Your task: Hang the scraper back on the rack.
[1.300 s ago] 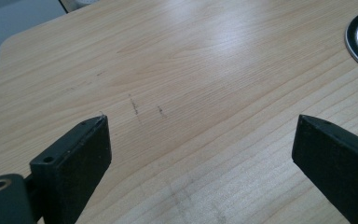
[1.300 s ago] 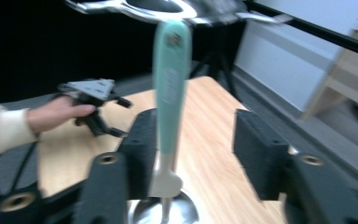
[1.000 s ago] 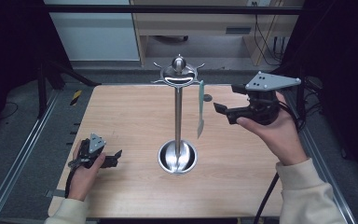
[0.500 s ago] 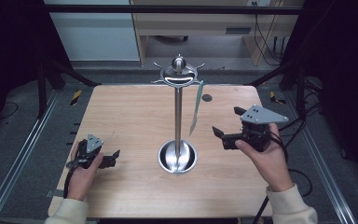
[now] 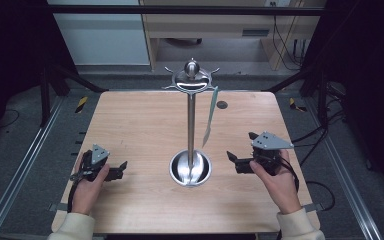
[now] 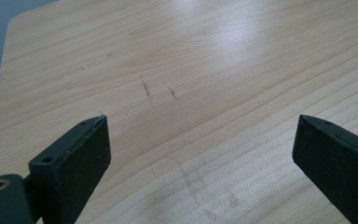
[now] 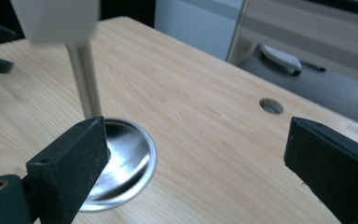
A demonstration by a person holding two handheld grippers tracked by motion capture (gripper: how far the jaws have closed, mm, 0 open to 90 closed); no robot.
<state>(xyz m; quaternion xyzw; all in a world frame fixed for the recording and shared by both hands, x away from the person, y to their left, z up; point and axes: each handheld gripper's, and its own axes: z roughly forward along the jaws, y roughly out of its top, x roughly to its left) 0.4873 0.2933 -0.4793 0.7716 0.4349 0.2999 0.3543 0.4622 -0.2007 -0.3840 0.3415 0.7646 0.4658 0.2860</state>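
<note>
Stand (image 5: pixel 191 120) dead centre of the high view, a polished metal pole rising from a round dish base (image 5: pixel 190 168) up to a crown of hooks (image 5: pixel 192 79) near the top middle of the frame, and off one hook on the right side hangs a slim pale knife (image 5: pixel 210 117), blade pointing down, tip clear of the worktop (image 5: pixel 140 125). Right gripper (image 5: pixel 236 161) sits low at the lower right of the frame, just beside the dish base, its fingers spread wide with nothing between them — they have just been opening. In the right gripper view the two black fingers frame bare wood, the pole (image 7: pixel 86 84) and shiny base (image 7: pixel 121 163) at the left behind the left-hand finger, a blurred pale shape at the upper left, a small round hole (image 7: pixel 271 106) in the worktop at the upper right. Left gripper (image 5: pixel 117 171) rests at the lower left of the high view, well apart from the stand, pointing toward it; in the left gripper view its fingers (image 6: pixel 74 154) stand wide open over plain wood grain, holding nothing, with just a sliver of the base's rim at the far upper right corner.
</note>
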